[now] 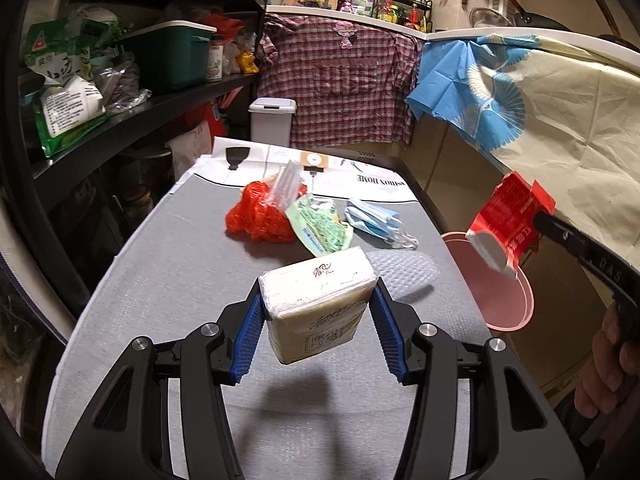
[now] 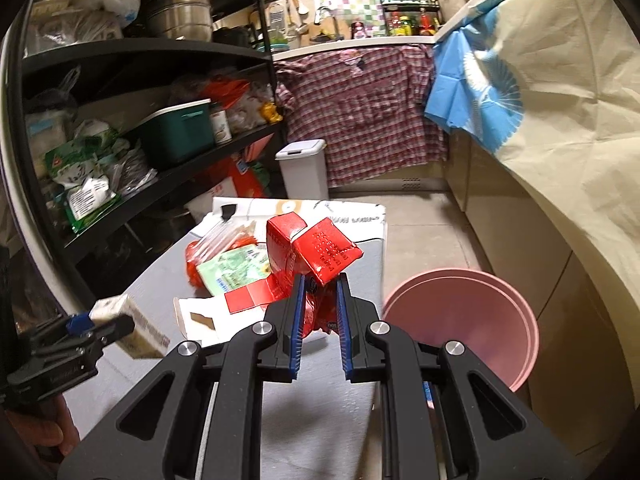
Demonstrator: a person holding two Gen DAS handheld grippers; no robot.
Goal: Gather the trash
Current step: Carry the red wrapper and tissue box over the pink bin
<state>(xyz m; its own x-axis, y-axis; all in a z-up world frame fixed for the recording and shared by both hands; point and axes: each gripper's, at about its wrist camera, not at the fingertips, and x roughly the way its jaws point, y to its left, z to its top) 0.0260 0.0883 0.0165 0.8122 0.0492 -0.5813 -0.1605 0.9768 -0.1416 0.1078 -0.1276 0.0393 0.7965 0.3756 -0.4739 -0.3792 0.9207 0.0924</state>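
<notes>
Left wrist view: left gripper [image 1: 318, 312] clamps a tissue pack [image 1: 316, 304] clear of the grey table [image 1: 168, 264]. Right gripper [image 2: 320, 312] pinches a red carton [image 2: 312, 256] raised near the pink bin [image 2: 464, 320] at right — likely for dropping.

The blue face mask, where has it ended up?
In the left wrist view the blue face mask lies on the grey table, toward its far right side, just right of the green packet and the red plastic bag.
</notes>
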